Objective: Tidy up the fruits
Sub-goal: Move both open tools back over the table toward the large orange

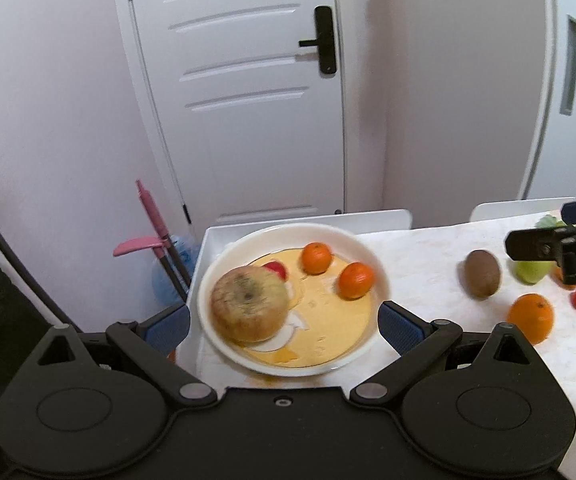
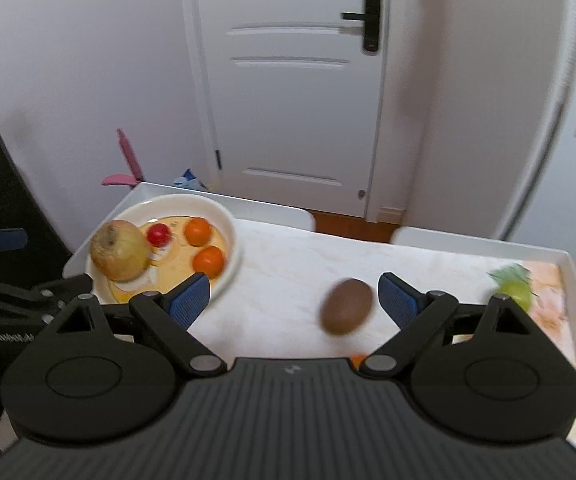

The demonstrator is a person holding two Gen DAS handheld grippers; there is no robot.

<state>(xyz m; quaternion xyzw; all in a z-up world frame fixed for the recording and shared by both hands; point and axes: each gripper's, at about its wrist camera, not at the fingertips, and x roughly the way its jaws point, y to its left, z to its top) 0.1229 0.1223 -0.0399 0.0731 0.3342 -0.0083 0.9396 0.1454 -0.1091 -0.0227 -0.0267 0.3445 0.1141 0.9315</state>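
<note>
Kiwi (image 2: 347, 306) lies between the spread fingers of the empty right gripper (image 2: 293, 300)

Both wrist cameras look down and forward over the table (image 1: 427, 256) toward the door (image 2: 295, 80), sharing the plate (image 1: 367, 248).

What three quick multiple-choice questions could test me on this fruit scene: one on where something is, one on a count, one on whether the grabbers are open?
1. Where does the kiwi lie?
A. in the bowl
B. on the table, outside the bowl
C. in a gripper

2. How many small oranges are in the bowl?
A. two
B. none
C. five

3. How do the right gripper jaws stand?
A. shut on a fruit
B. open, holding nothing
C. shut, empty

Answers: B, the kiwi rests on the table; A, two small oranges sit in the bowl; B, the blue pads are wide apart.
</note>
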